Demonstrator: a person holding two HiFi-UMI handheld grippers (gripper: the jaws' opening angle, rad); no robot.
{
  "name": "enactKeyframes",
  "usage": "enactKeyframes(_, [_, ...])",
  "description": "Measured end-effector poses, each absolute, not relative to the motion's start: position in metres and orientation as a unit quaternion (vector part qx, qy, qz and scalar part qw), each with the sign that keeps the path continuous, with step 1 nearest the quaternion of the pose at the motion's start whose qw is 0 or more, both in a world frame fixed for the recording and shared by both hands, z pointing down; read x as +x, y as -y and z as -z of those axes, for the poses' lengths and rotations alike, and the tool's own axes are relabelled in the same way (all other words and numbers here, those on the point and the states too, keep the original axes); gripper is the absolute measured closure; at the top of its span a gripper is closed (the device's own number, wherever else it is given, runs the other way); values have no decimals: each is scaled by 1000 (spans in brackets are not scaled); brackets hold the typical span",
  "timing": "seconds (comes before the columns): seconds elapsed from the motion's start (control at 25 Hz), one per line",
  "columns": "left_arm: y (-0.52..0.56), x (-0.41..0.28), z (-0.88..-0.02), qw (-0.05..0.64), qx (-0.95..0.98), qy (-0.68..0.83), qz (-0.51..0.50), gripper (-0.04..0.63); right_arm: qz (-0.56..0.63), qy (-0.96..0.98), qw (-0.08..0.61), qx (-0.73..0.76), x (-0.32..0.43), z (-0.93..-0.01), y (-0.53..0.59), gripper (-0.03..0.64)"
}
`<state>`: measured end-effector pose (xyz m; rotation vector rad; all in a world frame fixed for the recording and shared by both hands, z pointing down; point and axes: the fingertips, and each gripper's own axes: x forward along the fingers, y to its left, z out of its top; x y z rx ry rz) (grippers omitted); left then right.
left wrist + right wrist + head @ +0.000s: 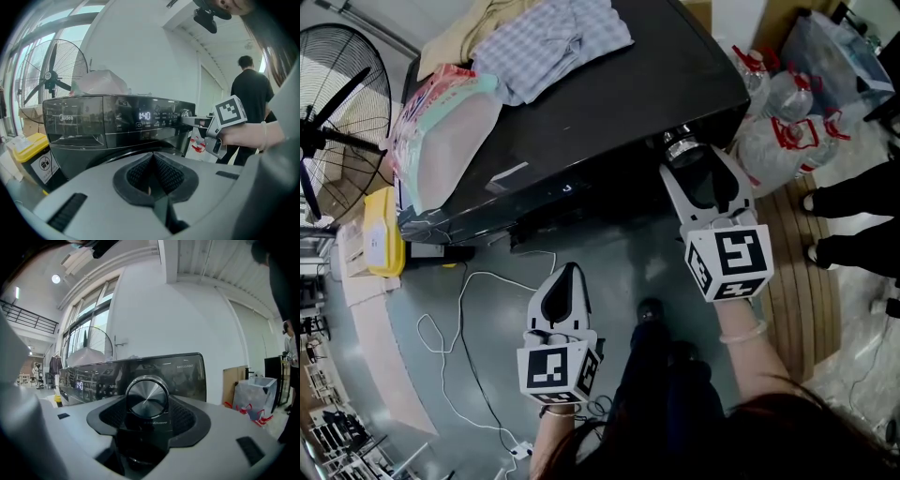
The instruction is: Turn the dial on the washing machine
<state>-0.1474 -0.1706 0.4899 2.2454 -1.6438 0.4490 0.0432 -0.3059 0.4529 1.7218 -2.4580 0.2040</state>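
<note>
The black washing machine (609, 103) fills the upper middle of the head view, its control panel facing me. Its round silver dial (682, 146) sits at the panel's right end. My right gripper (686, 155) reaches it from below, shut on the dial. In the right gripper view the dial (147, 397) sits between the two dark pads, which hug its sides. My left gripper (570, 270) hangs lower left, in front of the machine, shut and holding nothing. The left gripper view looks past its closed tips (153, 157) at the lit display (144, 115) and the right gripper (187, 121).
Checked clothes (553, 37) and a plastic bag (450, 122) lie on the machine's top. A standing fan (337, 103) and a yellow bin (382, 234) are at the left. A white cable (459, 319) runs over the floor. Bags of bottles (787, 122) and another person's feet (853, 202) are at the right.
</note>
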Motion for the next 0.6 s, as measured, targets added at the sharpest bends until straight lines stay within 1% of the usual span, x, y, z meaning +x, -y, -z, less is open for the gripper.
enactKeyframes(0.6, [173, -148, -492, 163, 788, 573, -157, 578, -159, 807, -17, 569, 45, -452, 306, 322])
